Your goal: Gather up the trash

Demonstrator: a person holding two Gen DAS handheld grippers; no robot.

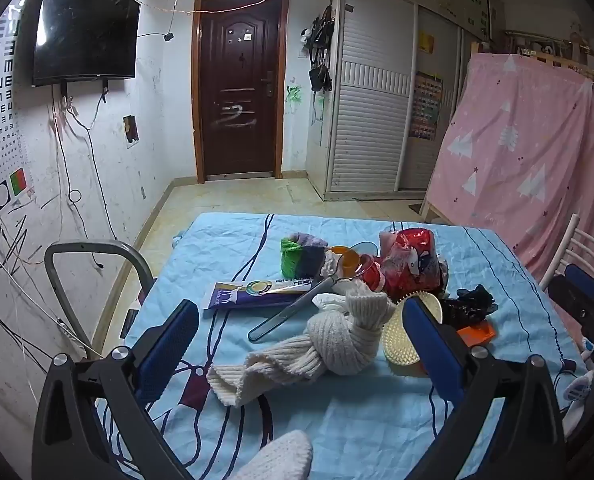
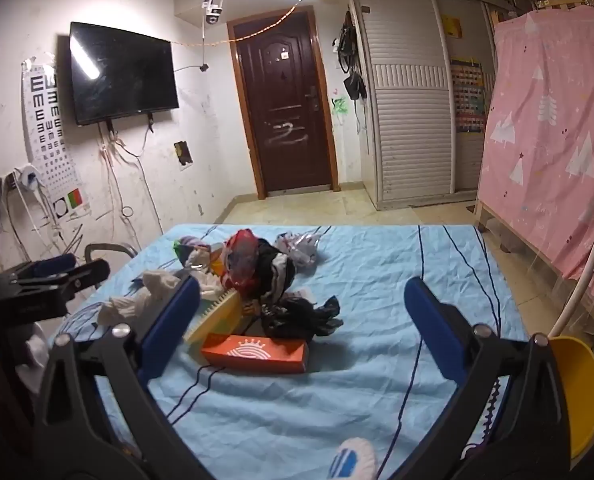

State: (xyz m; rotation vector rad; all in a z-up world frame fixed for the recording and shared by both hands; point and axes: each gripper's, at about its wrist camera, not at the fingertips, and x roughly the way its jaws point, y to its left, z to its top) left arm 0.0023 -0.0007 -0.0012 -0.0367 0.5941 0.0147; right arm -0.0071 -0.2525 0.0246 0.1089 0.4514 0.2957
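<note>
A heap of items lies on a table with a light blue cloth (image 1: 357,412). In the left wrist view my left gripper (image 1: 301,336) is open and empty, its fingers either side of a knotted cream knit sock (image 1: 337,344). Behind it lie a purple and white carton (image 1: 257,290), a red shiny wrapper (image 1: 409,264), a yellow bristle brush (image 1: 397,340) and a crumpled black bag (image 1: 471,304). In the right wrist view my right gripper (image 2: 303,324) is open and empty above an orange box (image 2: 257,354), with the black bag (image 2: 301,316) just behind.
A grey chair back (image 1: 97,264) stands at the table's left edge. A white chair (image 2: 593,264) and a yellow bin (image 2: 577,392) are at the right. A pink curtain (image 1: 529,152) hangs on the right. A dark door (image 1: 239,96) is at the far wall.
</note>
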